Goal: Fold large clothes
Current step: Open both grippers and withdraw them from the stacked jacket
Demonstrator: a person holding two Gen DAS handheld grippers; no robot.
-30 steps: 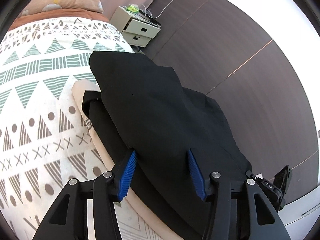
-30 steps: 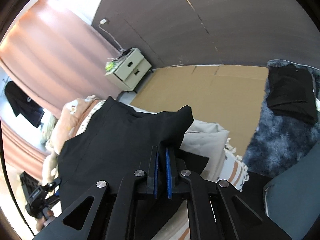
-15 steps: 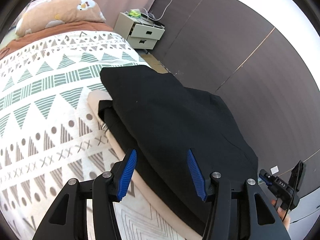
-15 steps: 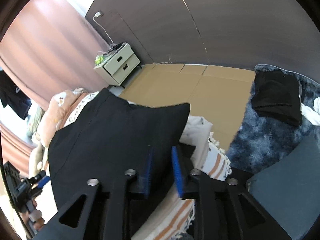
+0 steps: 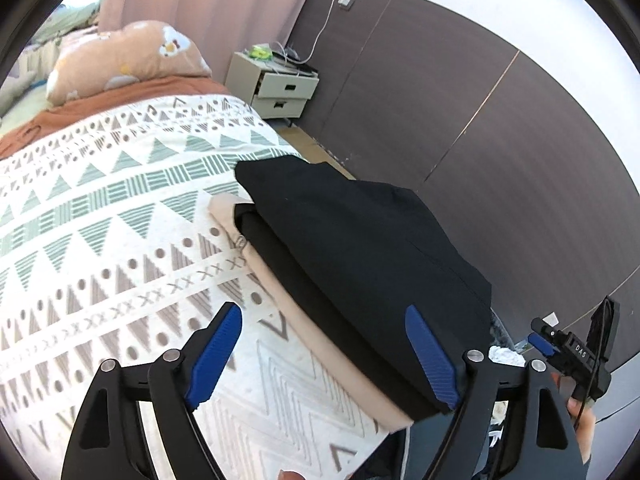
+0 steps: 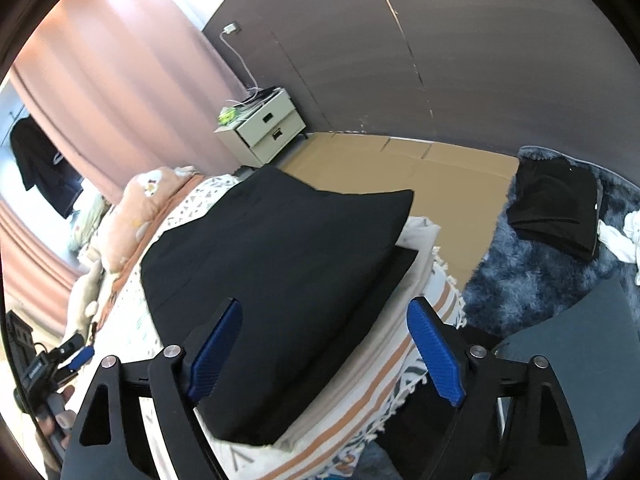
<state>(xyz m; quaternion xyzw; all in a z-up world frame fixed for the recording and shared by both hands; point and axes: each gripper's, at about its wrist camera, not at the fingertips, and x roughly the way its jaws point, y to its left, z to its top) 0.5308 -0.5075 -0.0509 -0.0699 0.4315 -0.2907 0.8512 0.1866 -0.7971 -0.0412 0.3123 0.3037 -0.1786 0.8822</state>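
A folded black garment point(image 5: 360, 248) lies on top of a beige folded cloth point(image 5: 320, 344) at the edge of the patterned bed point(image 5: 100, 240). It also shows in the right wrist view point(image 6: 272, 264). My left gripper point(image 5: 324, 356) is open and empty, just short of the stack's near edge. My right gripper point(image 6: 326, 352) is open and empty, its fingers either side of the garment's near corner and apart from it. The right gripper shows at the right edge of the left wrist view point(image 5: 568, 352), and the left gripper at the left edge of the right wrist view point(image 6: 52, 364).
A pale nightstand point(image 5: 280, 88) stands by the dark wall, with pink curtains point(image 6: 132, 80) behind. A pillow point(image 5: 124, 56) lies at the bed's head. Cardboard point(image 6: 420, 168) covers the floor. A blue shaggy rug point(image 6: 532, 276) holds another folded black garment point(image 6: 556, 208) and white cloth point(image 6: 616, 240).
My right gripper opened and let go of the black garment, which dropped flat onto the stack. Both grippers pulled back from it. My left gripper stayed open.
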